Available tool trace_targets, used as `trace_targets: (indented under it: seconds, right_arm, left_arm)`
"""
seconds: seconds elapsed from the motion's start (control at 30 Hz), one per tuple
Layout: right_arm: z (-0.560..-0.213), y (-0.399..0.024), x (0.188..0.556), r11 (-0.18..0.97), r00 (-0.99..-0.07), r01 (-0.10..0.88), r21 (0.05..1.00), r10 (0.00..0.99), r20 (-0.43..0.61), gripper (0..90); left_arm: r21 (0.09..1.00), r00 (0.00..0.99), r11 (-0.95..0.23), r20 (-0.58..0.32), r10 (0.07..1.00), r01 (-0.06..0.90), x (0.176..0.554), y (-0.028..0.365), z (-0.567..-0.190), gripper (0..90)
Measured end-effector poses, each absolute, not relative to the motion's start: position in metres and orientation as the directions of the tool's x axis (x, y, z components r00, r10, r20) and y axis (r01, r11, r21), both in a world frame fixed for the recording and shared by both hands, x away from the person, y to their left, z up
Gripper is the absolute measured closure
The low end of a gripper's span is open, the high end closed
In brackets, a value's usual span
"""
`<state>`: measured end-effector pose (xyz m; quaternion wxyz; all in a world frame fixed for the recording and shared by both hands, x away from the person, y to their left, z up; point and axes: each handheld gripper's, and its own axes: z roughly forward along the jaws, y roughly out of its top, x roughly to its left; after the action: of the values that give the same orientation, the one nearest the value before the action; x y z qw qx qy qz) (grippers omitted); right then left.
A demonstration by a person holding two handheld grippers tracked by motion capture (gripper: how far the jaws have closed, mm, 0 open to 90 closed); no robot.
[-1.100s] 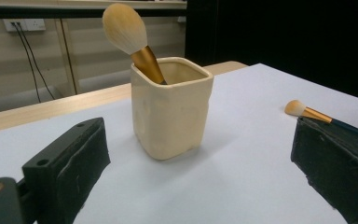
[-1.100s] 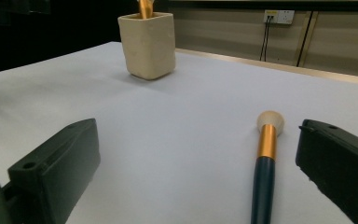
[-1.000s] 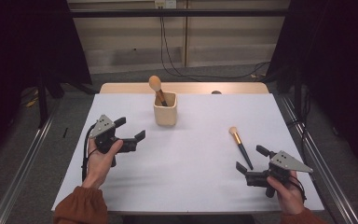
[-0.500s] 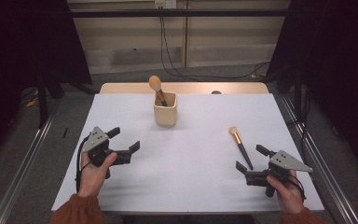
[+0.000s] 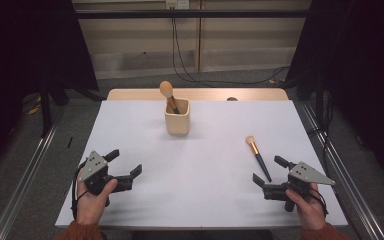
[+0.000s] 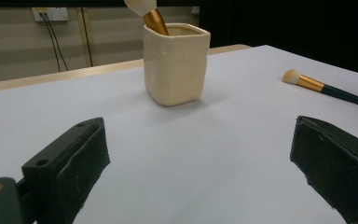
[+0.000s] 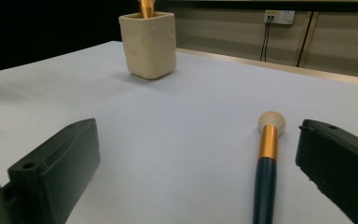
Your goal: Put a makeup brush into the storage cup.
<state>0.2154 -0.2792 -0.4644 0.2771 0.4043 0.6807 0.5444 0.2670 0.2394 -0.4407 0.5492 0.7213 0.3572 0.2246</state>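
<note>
Between the right gripper (image 7: 196, 177) jaws lies the brush (image 7: 266, 173).

Tabletop (image 5: 205, 165): smooth matt white sheet, pale wood edge strip at the far side. Cup (image 5: 177, 118): cream, looks ceramic, matt with a slightly uneven hand-formed surface. Loose brush (image 5: 256, 155): soft pale bristles, shiny gold metal ferrule, dark glossy handle. Brush in the cup (image 5: 169, 94): same pale bristles and gold ferrule. Left gripper (image 5: 121, 167) and right gripper (image 5: 271, 172): matt black plastic jaws with dull, faintly textured pads; grey matt plates on top.
</note>
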Motion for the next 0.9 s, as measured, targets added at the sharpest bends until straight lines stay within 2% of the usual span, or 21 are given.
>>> trace_targets:
  seconds: [0.57,0.9]
  right_arm:
    - [-0.464,-0.282,0.215,0.067,-0.517,0.247,0.967,0.853,0.073,0.0]
    - [-0.454,-0.286,0.228,0.041,-0.48,0.264,0.964,0.872,0.094,0.5]
  left_arm:
    - [0.955,0.618,-0.127,-0.068,0.783,0.267,0.252,0.251,-0.454,3.8]
    - [0.951,0.627,-0.135,-0.072,0.776,0.277,0.248,0.253,-0.456,3.6]
